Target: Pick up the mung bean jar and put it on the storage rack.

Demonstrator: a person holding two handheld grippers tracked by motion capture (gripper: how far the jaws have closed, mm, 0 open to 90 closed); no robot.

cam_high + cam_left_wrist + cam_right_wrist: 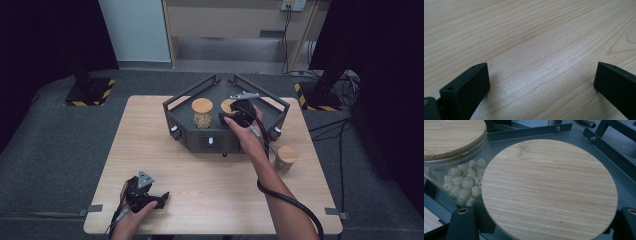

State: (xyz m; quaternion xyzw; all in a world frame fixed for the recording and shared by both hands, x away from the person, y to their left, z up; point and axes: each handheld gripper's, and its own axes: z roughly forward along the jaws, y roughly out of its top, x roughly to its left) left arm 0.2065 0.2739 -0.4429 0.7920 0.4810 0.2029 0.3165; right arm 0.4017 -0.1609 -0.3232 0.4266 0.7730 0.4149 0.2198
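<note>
Bamboo-lidded jar (pixel 549 190) in right claw (pixel 544 220), touching seed jar (pixel 461 177).

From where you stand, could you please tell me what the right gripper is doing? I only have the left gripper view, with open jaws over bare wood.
Observer: The right gripper reaches into the dark tray, with its jaws closed on a wooden-lidded jar.
Operator: Is anything else in that tray?
Observer: Yes, another jar holding pale round pieces stands close beside it.
Operator: Is there anything out on the table?
Observer: A third jar stands on the table, to the right of the tray.
</note>
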